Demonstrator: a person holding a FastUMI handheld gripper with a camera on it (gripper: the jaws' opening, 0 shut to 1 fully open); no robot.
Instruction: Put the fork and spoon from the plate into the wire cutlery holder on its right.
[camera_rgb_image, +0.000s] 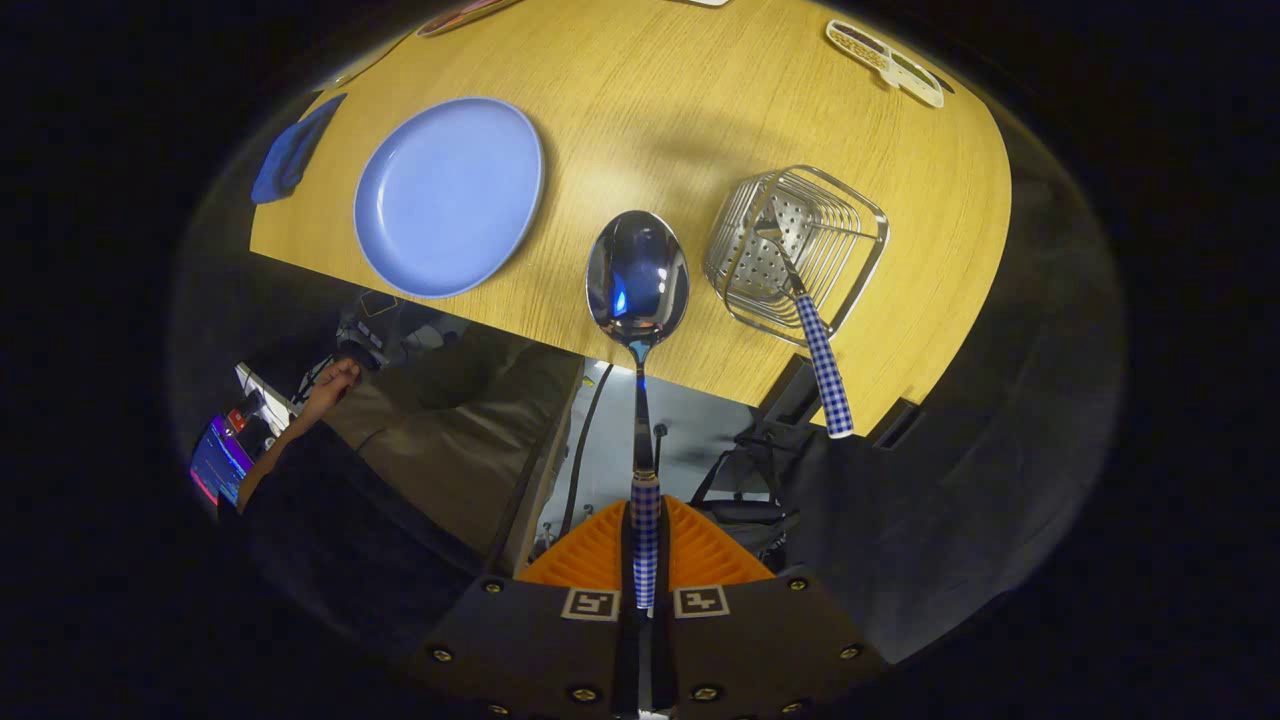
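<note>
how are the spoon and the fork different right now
The spoon is clamped by its handle between the fingers of the hand-held gripper, held up over the table; the fork already sits in the wire holder.
The spoon points straight ahead of the fingers, while the fork leans with its handle sticking out over the holder's rim.
Both have blue-and-white checked handles, and neither is on the plate.

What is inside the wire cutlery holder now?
The fork stands in the wire holder, head down, its checked handle leaning out. The tines are partly hidden by the wires. The spoon is outside, gripped by its handle in the gripper.
</note>
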